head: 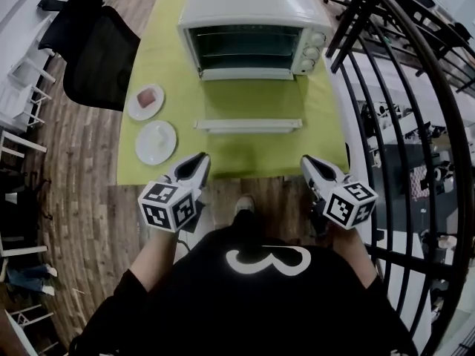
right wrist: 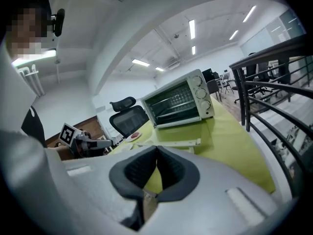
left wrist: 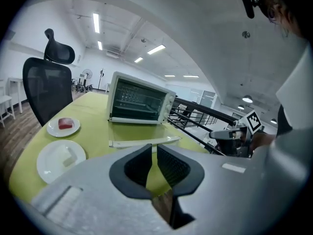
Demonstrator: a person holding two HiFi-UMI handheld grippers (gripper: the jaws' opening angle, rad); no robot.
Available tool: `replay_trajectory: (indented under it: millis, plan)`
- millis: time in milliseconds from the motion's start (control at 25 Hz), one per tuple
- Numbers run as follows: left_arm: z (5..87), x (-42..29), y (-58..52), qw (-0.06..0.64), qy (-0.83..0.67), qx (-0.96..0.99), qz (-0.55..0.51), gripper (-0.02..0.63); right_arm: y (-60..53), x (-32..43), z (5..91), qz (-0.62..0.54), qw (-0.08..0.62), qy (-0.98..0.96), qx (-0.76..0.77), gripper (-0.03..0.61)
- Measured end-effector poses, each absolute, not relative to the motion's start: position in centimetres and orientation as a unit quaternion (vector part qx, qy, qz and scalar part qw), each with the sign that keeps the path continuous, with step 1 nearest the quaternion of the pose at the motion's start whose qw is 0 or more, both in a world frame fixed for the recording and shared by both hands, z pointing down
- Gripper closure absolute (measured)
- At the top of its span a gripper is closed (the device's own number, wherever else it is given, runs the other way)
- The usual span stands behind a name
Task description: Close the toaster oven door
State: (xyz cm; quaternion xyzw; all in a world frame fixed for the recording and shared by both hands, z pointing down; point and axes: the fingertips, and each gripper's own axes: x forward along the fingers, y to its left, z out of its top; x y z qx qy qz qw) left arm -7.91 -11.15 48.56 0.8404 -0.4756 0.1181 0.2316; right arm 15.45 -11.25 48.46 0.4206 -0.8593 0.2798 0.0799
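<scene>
The white toaster oven [head: 252, 28] stands at the far end of the green table [head: 326, 117]. Its glass door [head: 252, 99] hangs open and lies flat, with the handle bar [head: 249, 125] toward me. My left gripper [head: 202, 159] is held at the table's near edge, shut with nothing in it. My right gripper [head: 305, 162] is level with it on the right, also shut and empty. The left gripper view shows the oven [left wrist: 139, 102] and handle [left wrist: 144, 142] beyond the closed left gripper [left wrist: 152, 148]. In the right gripper view the oven [right wrist: 178, 102] lies past the closed right gripper [right wrist: 156, 151].
Two white plates sit on the table's left side, one with a red piece [head: 145, 101] and one with a white piece [head: 156, 142]. A black office chair [head: 100, 47] stands left of the table. A dark metal railing [head: 386, 87] runs along the right.
</scene>
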Motion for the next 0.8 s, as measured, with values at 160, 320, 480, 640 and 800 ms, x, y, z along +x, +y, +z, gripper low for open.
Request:
replay_trajectory:
  millis: [160,320,480,640,800]
  plan:
    - [52.4,-8.5,-14.9,0.24,-0.482,0.828,0.158,0.564,-15.2,16.3,52.1,0.289,0.109,-0.854,0.418,0.575]
    - [55.6,-9.2,-18.0,0.268,-0.487,0.812,0.178,0.492,-18.2,15.9,54.9,0.295,0.145,-0.852,0.407,0.448]
    - [58.4,-9.5,-19.8,0.287,-0.485,0.803,0.195,0.423,-20.4,16.5,58.3,0.309,0.183,-0.828,0.431,0.446]
    - [60.4,-9.7,-21.8,0.288,-0.486,0.797,0.213,0.4,-22.6,17.3,60.9,0.31,0.214,-0.808,0.453,0.419]
    - [61.7,-10.2,-22.8,0.289,-0.493,0.788,0.23,0.4,-23.6,17.5,62.7,0.309,0.238,-0.796,0.463,0.413]
